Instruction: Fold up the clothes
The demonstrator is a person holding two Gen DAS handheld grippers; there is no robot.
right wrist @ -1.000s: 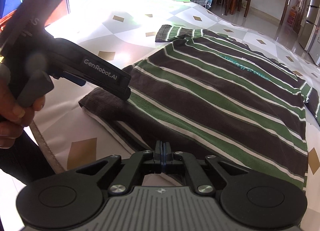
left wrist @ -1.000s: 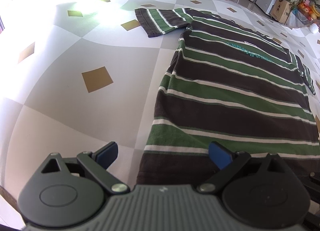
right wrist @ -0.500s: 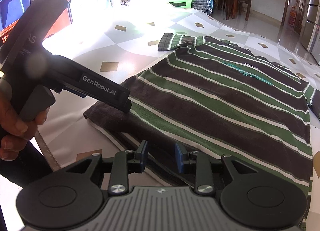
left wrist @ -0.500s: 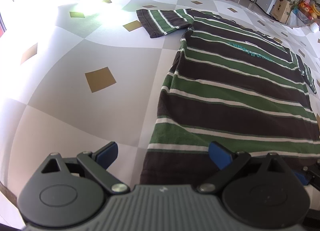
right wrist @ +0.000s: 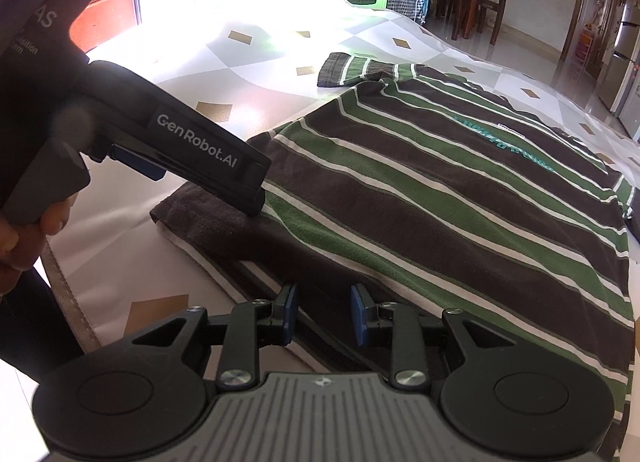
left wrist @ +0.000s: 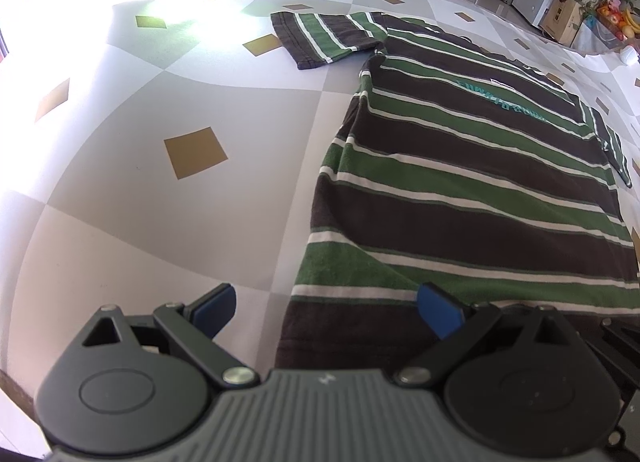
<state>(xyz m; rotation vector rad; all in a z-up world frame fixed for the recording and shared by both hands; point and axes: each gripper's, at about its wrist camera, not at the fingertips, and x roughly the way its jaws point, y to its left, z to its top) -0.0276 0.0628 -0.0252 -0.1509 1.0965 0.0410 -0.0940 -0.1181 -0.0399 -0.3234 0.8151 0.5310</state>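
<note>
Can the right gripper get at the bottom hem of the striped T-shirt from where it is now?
Probably yes. The right gripper sits just over the near hem of the striped T-shirt, its jaws narrowing with nothing pinched yet. The left gripper stands open over the hem's other corner, out of its way.

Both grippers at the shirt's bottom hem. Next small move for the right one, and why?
Probably ease the right gripper down until the hem of the striped T-shirt sits between its pads, then pinch. Its jaws are closing, yet nothing looks gripped; the hem lies just under them. The left gripper stands open over the other hem corner.
</note>
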